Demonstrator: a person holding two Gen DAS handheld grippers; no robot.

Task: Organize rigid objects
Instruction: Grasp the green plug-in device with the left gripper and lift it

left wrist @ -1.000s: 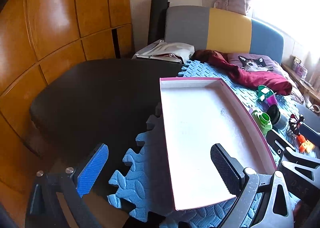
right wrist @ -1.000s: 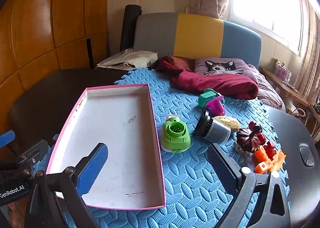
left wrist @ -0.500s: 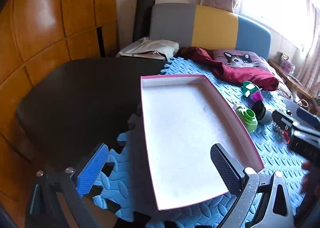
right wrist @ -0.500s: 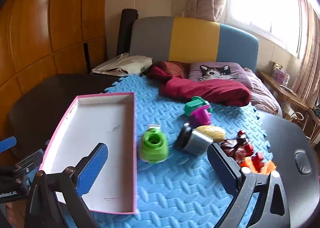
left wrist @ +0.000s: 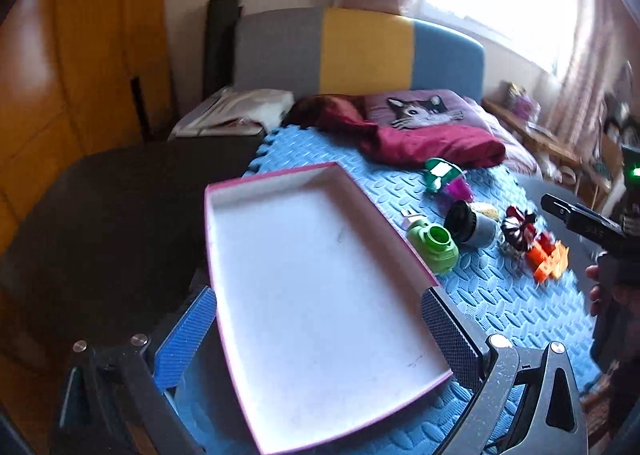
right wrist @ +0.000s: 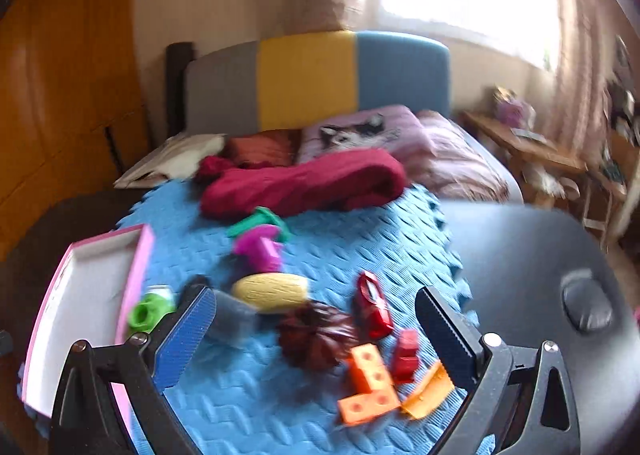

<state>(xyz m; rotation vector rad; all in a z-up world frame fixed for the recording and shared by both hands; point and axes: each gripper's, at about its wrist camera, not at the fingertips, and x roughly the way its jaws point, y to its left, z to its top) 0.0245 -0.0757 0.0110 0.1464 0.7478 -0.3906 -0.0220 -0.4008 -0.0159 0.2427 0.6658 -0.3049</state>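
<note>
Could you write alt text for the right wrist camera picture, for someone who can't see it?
An open two-finger gripper hangs above small plastic toys scattered on a blue foam mat: an orange block, a red car, a yellow ridged oval. A shallow pink-rimmed white tray lies empty at the left; the picture is motion-blurred.

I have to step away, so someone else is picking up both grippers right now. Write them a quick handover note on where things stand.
Left tongs: open, empty, over the near end of the pink-rimmed tray.
Right tongs: open, empty, above the toy cluster.
Tray sits on the blue foam mat and holds nothing.
Toys all lie on the mat, right of the tray: green piece beside its rim, grey-black cylinder, yellow oval, magenta piece, teal piece, dark red flower-like toy, red pieces, orange blocks.
Done: nothing sorted yet.
Left: every toy, presumably into the tray. The view is blurred.
</note>
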